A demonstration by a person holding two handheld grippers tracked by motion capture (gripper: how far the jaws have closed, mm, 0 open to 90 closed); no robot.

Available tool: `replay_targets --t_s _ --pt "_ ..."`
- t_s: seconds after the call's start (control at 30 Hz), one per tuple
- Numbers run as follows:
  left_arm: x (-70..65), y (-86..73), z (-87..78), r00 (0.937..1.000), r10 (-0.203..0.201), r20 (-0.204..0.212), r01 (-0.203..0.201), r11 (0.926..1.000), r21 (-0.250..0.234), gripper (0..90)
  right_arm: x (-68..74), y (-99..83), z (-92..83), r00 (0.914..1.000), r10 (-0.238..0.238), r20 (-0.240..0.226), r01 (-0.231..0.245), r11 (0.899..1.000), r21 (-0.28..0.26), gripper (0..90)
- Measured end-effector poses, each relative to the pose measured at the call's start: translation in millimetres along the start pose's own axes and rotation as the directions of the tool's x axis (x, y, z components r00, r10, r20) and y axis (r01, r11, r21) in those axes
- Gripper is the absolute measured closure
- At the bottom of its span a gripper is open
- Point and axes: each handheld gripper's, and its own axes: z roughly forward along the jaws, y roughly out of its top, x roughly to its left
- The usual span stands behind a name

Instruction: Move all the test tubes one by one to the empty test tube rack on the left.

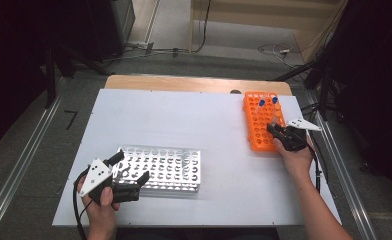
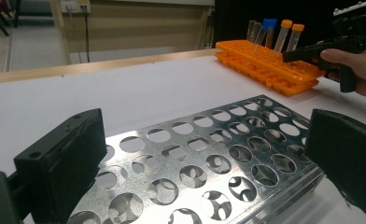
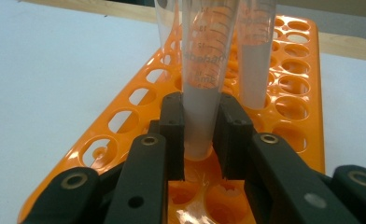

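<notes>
My right gripper (image 3: 200, 135) is shut on a clear graduated tube (image 3: 202, 70) that stands upright in the orange rack (image 3: 125, 121); in the high view this gripper (image 1: 274, 129) is at the rack's near right side. More tubes stand in the orange rack (image 1: 256, 125), two with blue caps (image 1: 262, 102) and others with orange caps (image 2: 286, 25). My left gripper (image 1: 131, 168) is open at the near left corner of the metal rack (image 1: 171, 167). Its jaws stand wide apart on either side of the perforated metal rack (image 2: 195, 140), holding nothing.
Both racks lie on a white board (image 1: 184, 120) over a wooden table. The board's middle lies bare between the racks. The metal rack's holes hold no tubes. Dark stands and cables surround the table.
</notes>
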Motion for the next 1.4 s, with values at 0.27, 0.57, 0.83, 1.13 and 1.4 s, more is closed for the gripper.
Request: replay_targets --t_s 0.27,0.57,0.83,1.13,1.4 --pt "-2.2 3.2 -0.3 1.0000 0.005 0.008 -0.005 1.0000 -0.006 0.0 1.0 10.5 -15.0 1.0000 0.005 -0.001 -0.005 0.999 -0.050 73.0" --pt "-10.8 11.4 5.3 0.9992 0.027 0.029 -0.027 0.9996 0.008 0.0 7.0 20.1 -37.6 0.9985 0.016 -0.053 -0.021 0.996 -0.087 73.1" --pt "-25.6 25.0 16.9 0.9955 0.050 0.080 -0.053 0.9981 0.031 0.0 30.0 15.5 -58.9 0.9892 -0.002 -0.147 -0.012 0.995 -0.097 73.1" --pt "-36.3 38.0 33.7 0.9895 0.069 0.128 -0.075 0.9963 0.042 0.0 64.8 4.8 -74.3 0.9681 -0.037 -0.248 0.014 0.995 -0.095 73.0" --pt "-48.9 47.9 54.0 0.9839 0.079 0.161 -0.087 0.9953 0.042 0.0 92.0 1.4 -87.3 0.9428 -0.065 -0.327 0.036 0.995 -0.093 73.0"
